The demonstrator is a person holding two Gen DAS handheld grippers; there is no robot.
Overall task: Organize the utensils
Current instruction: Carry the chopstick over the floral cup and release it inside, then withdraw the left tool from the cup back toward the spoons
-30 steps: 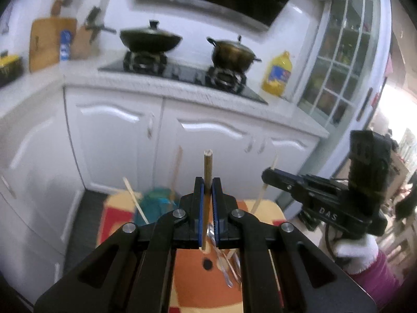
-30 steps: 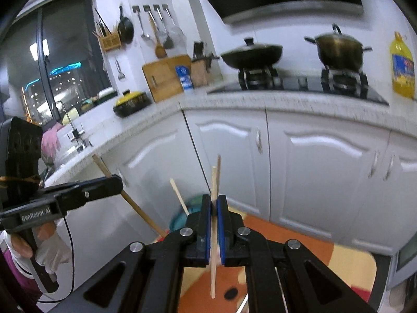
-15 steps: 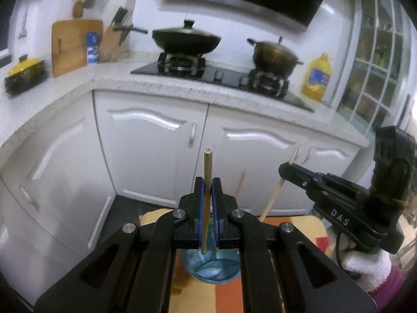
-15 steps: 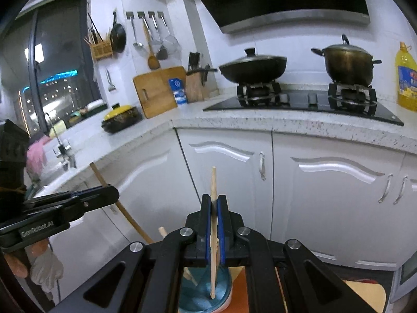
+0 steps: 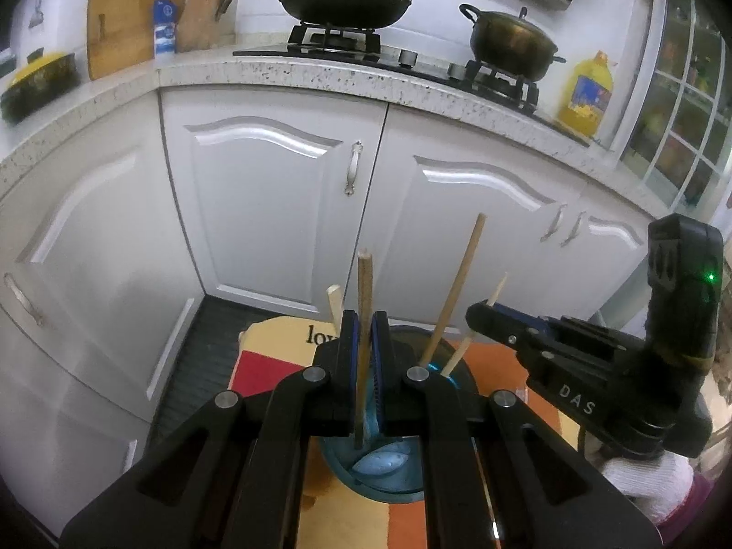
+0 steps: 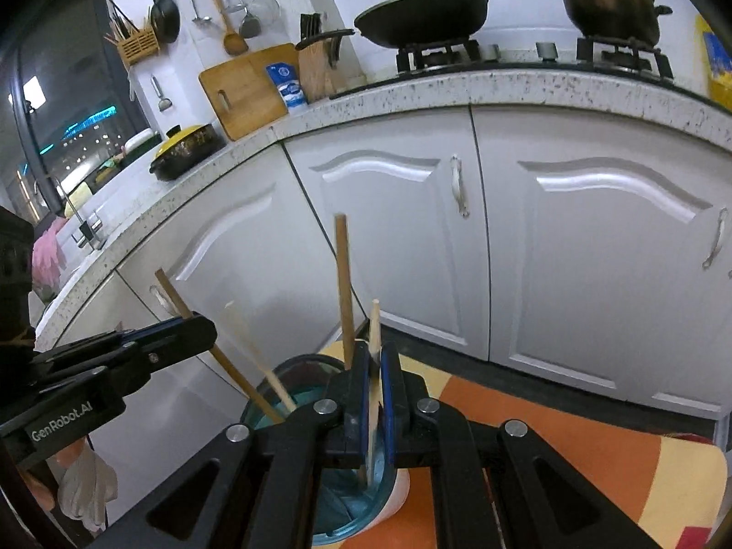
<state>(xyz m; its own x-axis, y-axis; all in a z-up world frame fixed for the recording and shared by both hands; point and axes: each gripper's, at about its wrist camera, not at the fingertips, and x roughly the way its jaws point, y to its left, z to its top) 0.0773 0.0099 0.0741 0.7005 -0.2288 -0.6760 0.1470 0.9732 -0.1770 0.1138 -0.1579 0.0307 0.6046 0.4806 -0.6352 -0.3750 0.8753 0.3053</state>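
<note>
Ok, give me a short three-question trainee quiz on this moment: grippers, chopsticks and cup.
1. True or false: the left gripper is empty.
2. What does the right gripper hold? A) spoon B) pale chopstick C) nothing
3. Where does the lower end of the brown chopstick in the left gripper point?

Key: 1. False, it is shut on the brown chopstick. 2. B. 3. Into the blue cup, where other chopsticks already stand.

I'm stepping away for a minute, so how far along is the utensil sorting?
Done: two wooden sticks already stand in the blue round holder. In hand: the left hand-held gripper and right hand-held gripper each grip a chopstick, lower ends inside the holder. Left: releasing both.
</note>
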